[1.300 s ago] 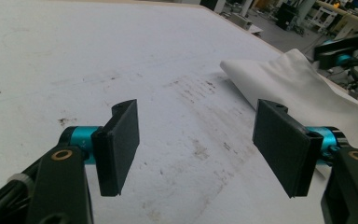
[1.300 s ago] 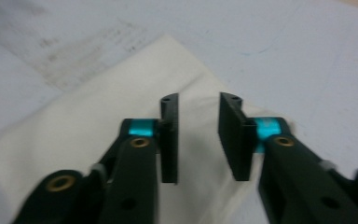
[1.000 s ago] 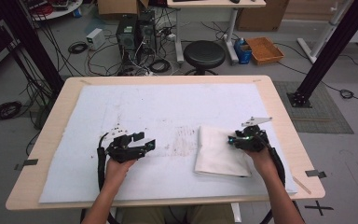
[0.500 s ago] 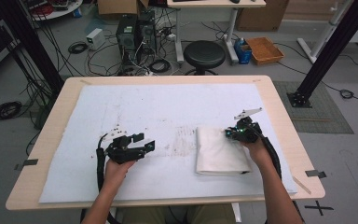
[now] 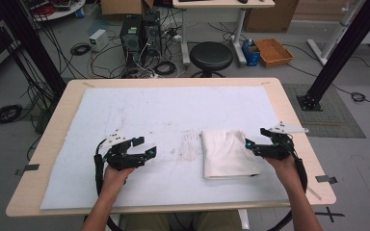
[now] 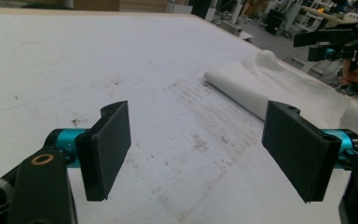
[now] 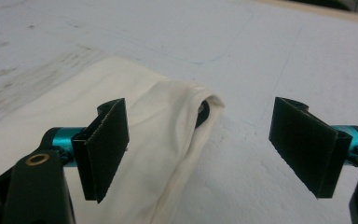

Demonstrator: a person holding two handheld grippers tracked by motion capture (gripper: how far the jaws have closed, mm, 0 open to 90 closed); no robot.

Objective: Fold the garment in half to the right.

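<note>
Cables, a black stool (image 5: 212, 55) and computer towers (image 5: 139, 32) crowd the floor beyond the wooden table (image 5: 294, 115), whose top is covered by a scuffed white mat (image 5: 149, 110) marked with grey smudges. A folded white cloth (image 5: 227, 153) lies on that mat just ahead of the right gripper (image 5: 248, 144), its rumpled edge reaching between that gripper's jaws in the right gripper view (image 7: 177, 135). Both jaws there stand wide apart and hold nothing. Well off to the cloth's other side, the left gripper (image 5: 147, 147) hovers over bare mat, jaws likewise spread and empty, the cloth lying ahead and to its right (image 6: 279, 84). Folding looks paused between grabs. Next, I judge, the right gripper needs to drop onto the cloth's near edge and pinch a layer cleanly, while the left one closes in to take another edge
</note>
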